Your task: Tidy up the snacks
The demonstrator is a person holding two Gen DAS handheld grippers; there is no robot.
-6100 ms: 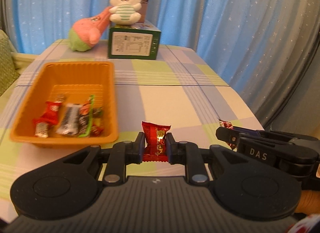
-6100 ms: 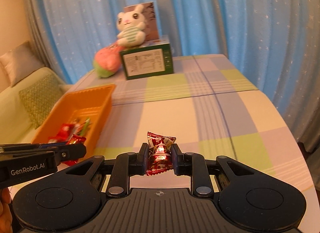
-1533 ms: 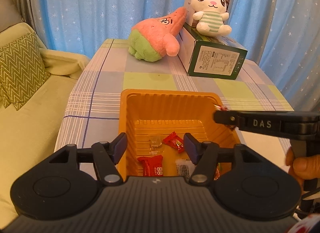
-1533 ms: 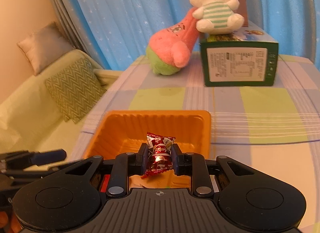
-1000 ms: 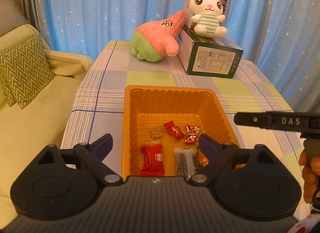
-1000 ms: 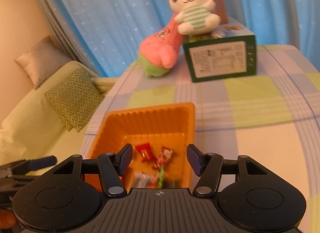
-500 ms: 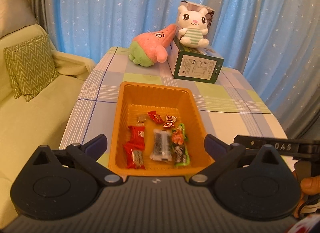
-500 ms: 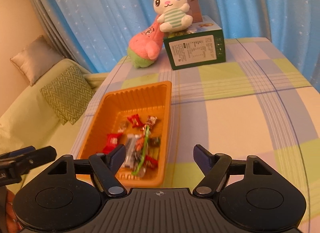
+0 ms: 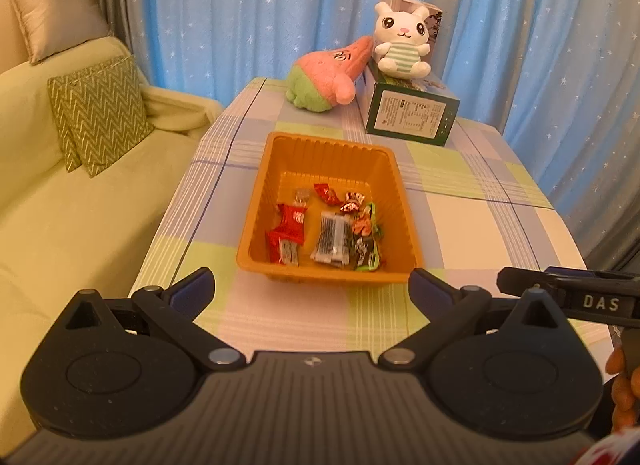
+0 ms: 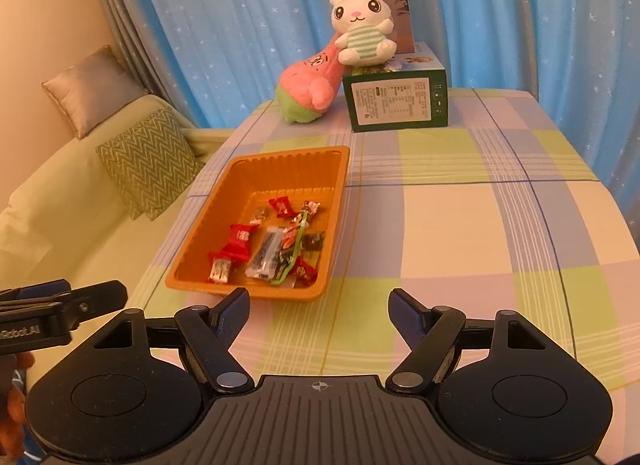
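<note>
An orange tray (image 9: 280, 153) stands on the checked tablecloth and holds several wrapped snacks, among them a red packet (image 9: 291, 221) and a black-and-white bar (image 9: 332, 238). The tray also shows in the right wrist view (image 10: 208, 209) with the snacks (image 10: 272, 243) inside. My left gripper (image 9: 312, 291) is open and empty, held back from the tray's near edge. My right gripper (image 10: 319, 307) is open and empty, near the tray's near right corner. Each gripper's side shows in the other view, the right one (image 9: 568, 295) and the left one (image 10: 60, 305).
A green box (image 9: 408, 115) with a white bunny plush (image 9: 402, 47) on it stands at the far end of the table beside a pink and green plush (image 9: 326, 79). A sofa with a zigzag cushion (image 9: 98, 113) lies left. Blue curtains hang behind.
Both grippers let their red candies fall into the tray, opened wide and drew back from it. The tray now lies farther off in both views.
</note>
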